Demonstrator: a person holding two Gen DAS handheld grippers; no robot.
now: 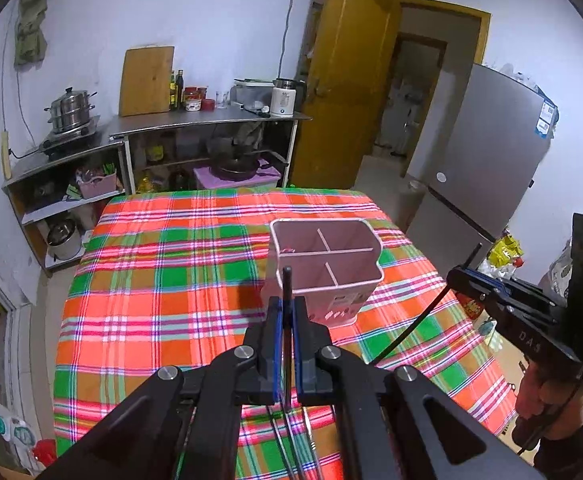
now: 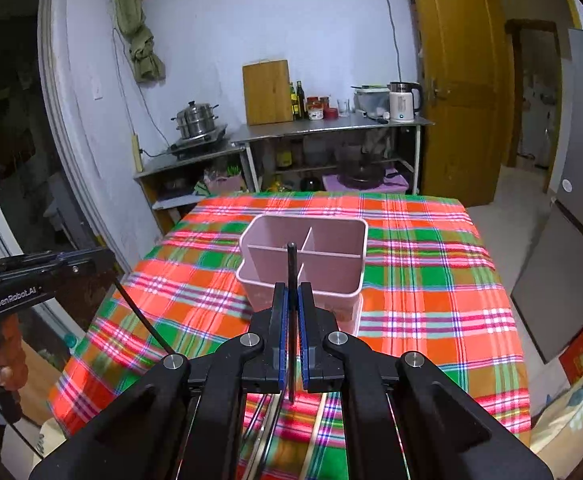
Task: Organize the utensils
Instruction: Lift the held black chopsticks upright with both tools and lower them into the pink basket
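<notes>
left gripper (image 1: 287,308) clamping black chopstick (image 1: 287,280); right gripper (image 2: 293,294) likewise, pink caddy (image 2: 303,256) ahead

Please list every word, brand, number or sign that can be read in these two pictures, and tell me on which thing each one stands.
"GenRobot.AI": white letters on the side of the left gripper, seen in the right wrist view.
"DAS": faint letters on the body of the right gripper, seen in the left wrist view.
Blue sticker on the fridge: too small to read.
Labels on the bottles and jars on the counter: too blurred to read.
Marks on the pink utensil holder: not readable.
</notes>
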